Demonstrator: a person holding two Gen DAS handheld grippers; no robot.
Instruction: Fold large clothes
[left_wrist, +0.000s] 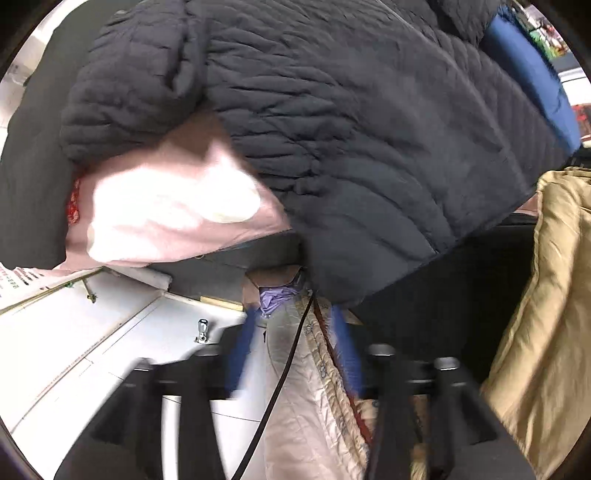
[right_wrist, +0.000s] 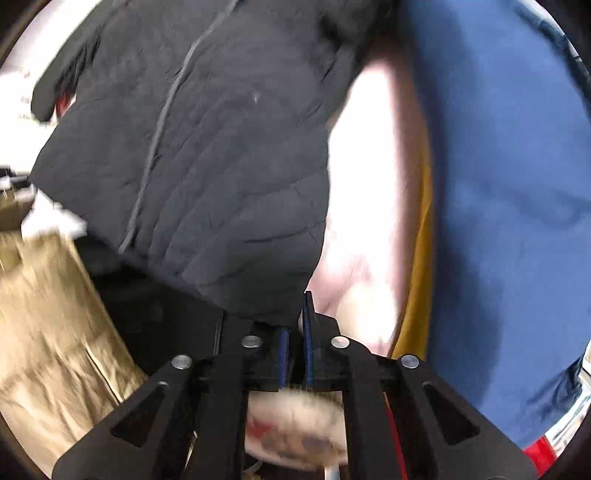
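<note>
A dark grey quilted jacket (left_wrist: 332, 129) fills the upper part of the left wrist view, lying over a pale pink cloth (left_wrist: 166, 206). My left gripper (left_wrist: 291, 350) hangs below the jacket's lower edge. It is open, its blue pads (left_wrist: 240, 354) blurred and apart, with nothing pinched between them. In the right wrist view the jacket (right_wrist: 203, 166) shows its zip, and its lower corner runs down into my right gripper (right_wrist: 295, 332). The blue pads (right_wrist: 308, 343) there stand close together on that corner; the left fingertip is hidden under the cloth.
A tan garment (left_wrist: 546, 314) hangs at the right, and shows again at the lower left of the right wrist view (right_wrist: 48, 314). Blue fabric (right_wrist: 498, 184) covers the right side, with a yellow strip (right_wrist: 421, 277) beside pink cloth (right_wrist: 362, 184). A black cable (left_wrist: 284, 380) crosses between the left fingers. White floor (left_wrist: 92, 332) lies lower left.
</note>
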